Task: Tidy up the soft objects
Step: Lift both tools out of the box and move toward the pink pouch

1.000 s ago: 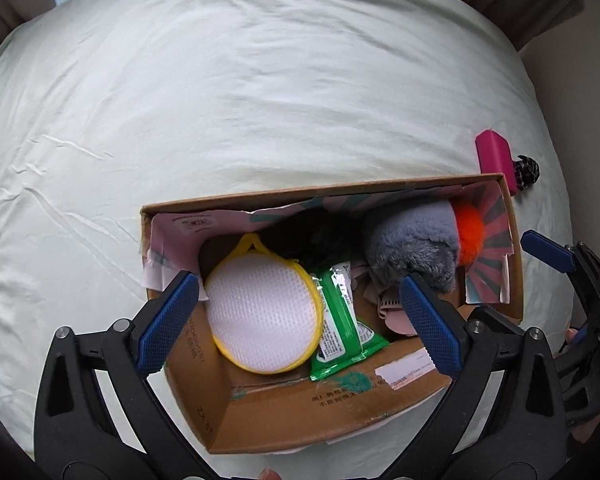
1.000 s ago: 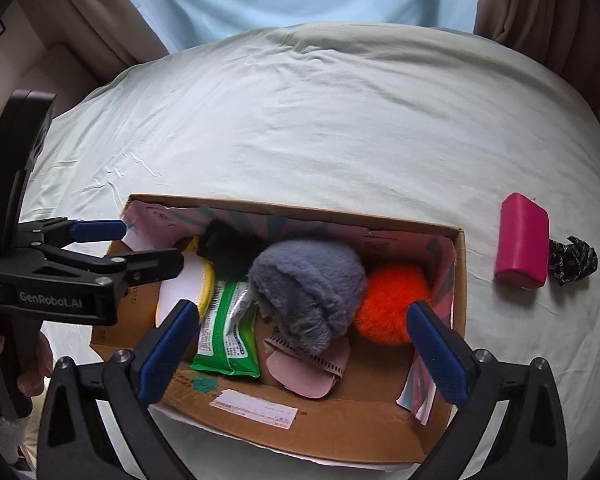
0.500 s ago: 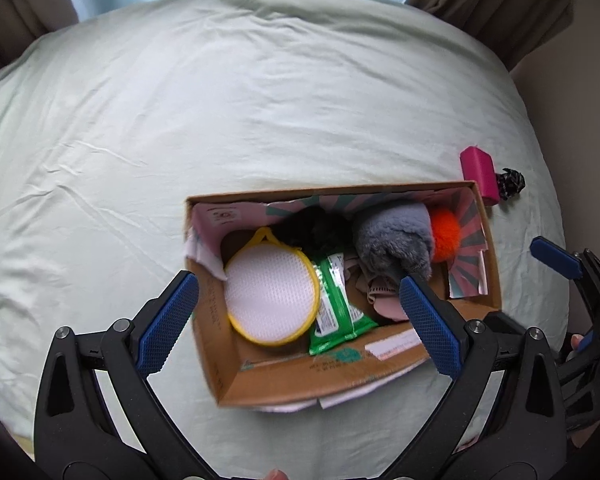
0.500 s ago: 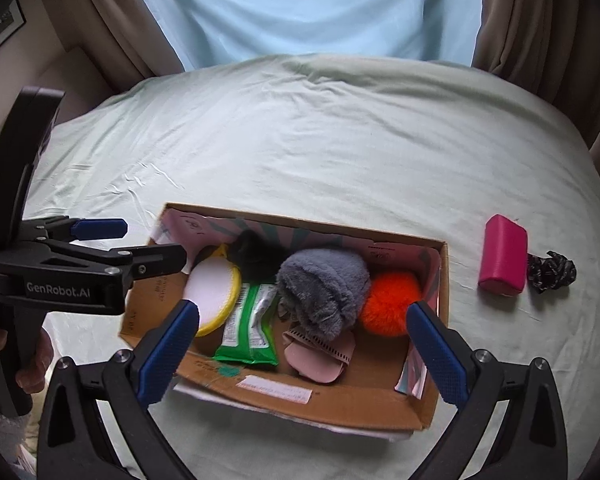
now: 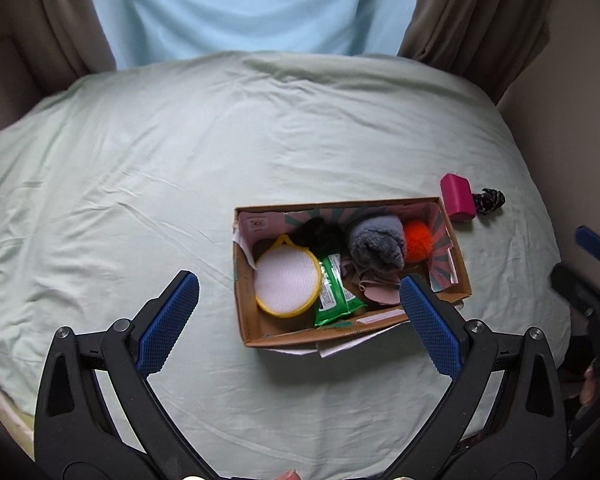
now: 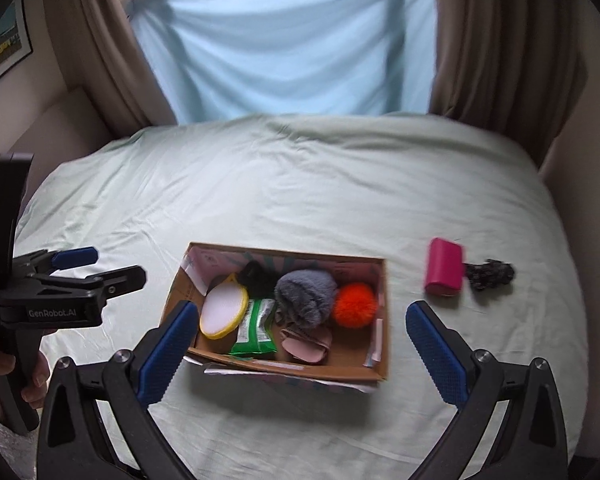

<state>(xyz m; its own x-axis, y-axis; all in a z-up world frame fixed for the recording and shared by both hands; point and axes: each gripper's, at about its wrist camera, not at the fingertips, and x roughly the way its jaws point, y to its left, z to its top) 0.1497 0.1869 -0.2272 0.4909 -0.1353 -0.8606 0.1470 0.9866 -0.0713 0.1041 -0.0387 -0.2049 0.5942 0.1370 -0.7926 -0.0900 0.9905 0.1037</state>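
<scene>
From the left wrist view, the left tool (image 5: pixel 298 294) hangs above the bed (image 5: pixel 140 184) with its blue-padded fingers (image 5: pixel 168 322) spread wide and nothing between them. Just beyond the tips, leaning toward the right finger, sits an open cardboard box (image 5: pixel 256 320) on the pale green sheet. Inside it, nearest the left finger, lies a round white pad with a yellow rim (image 5: pixel 286 286); beside that a green wipes packet (image 5: pixel 334 292), then a grey furry bundle (image 5: pixel 376 242) and an orange pom-pom (image 5: pixel 418 240) at the far right end. Something black (image 5: pixel 320 234) sits behind the pad, and a pink item (image 5: pixel 374 288) lies under the grey bundle; what it is I cannot quite tell. Past the box's far right corner, a magenta block (image 5: pixel 456 196) rests on the sheet, touching a small dark patterned scrunchie (image 5: pixel 488 200).

From the right wrist view, the right tool (image 6: pixel 300 336) is likewise wide open and empty, the box (image 6: pixel 376 356) lying ahead between its fingers (image 6: pixel 436 346). The magenta block (image 6: pixel 444 266) and scrunchie (image 6: pixel 490 274) lie beyond the right fingertip, apart from the box. The left tool (image 6: pixel 100 266) shows off to the left, gripped by a hand (image 6: pixel 8 368). Brown curtains (image 6: pixel 496 48) and a light blue cloth (image 6: pixel 284 40) hang behind the bed.
</scene>
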